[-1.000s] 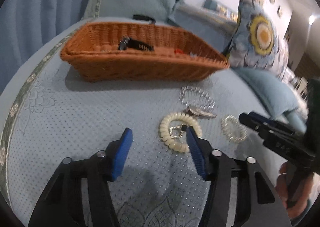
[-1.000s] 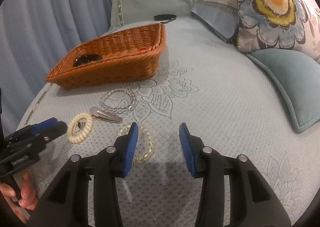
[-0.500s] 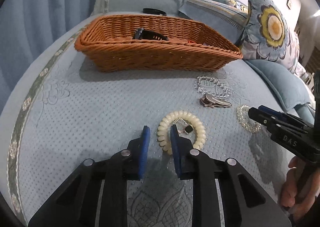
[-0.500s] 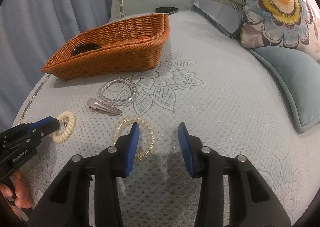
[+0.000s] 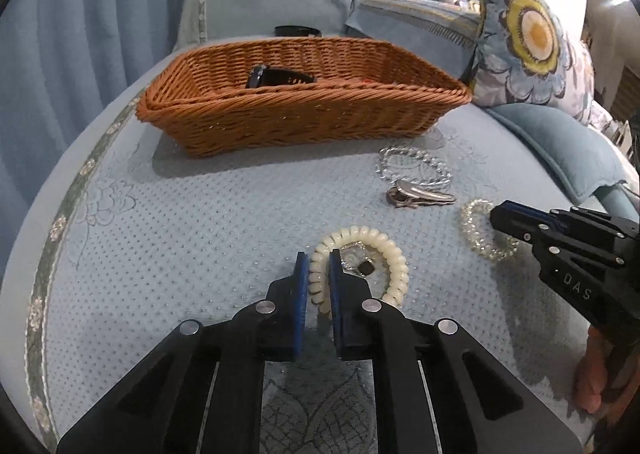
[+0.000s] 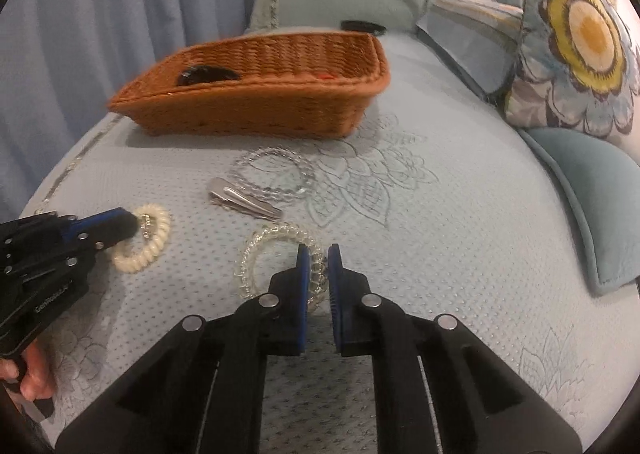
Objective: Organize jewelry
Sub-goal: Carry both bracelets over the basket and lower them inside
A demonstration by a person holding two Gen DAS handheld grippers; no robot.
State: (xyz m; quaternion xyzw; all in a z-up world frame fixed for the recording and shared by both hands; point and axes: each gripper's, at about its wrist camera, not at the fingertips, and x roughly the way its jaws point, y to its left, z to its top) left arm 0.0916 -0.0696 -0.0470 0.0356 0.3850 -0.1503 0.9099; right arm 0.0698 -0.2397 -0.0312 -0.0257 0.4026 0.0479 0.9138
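The left gripper (image 5: 319,270) has its blue-padded jaws closing on the near-left arc of a cream spiral coil band (image 5: 362,262), the coil pinched between them. That band is a glossy, ribbed plastic ring lying flat on the bed, with a small dark charm (image 5: 365,266) and a bit of silver chain inside its loop. The right gripper (image 6: 318,266) is closing its jaws likewise on the near-right arc of a clear spiral coil band (image 6: 276,254), a transparent, faintly yellowish ring flat on the bed, to the right of the cream one.

Just beyond the two bands lies a silver metal hair clip (image 5: 420,195), long, tapered and smooth, and touching its far side is a clear beaded bracelet (image 5: 414,169), a loop of round glassy beads. Farther off sits a shallow rectangular wicker basket (image 5: 304,117), orange-brown with a twisted rim, holding a black strap-like item (image 5: 280,77) and something small and red. A black band (image 5: 298,30) lies behind the basket.

The bed (image 5: 180,238) is covered in pale blue quilted fabric with raised dots and stitched flowers. At far right stand a floral cushion (image 6: 576,37) and a plain teal cushion (image 6: 600,197); blue curtains (image 6: 100,13) hang on the left.
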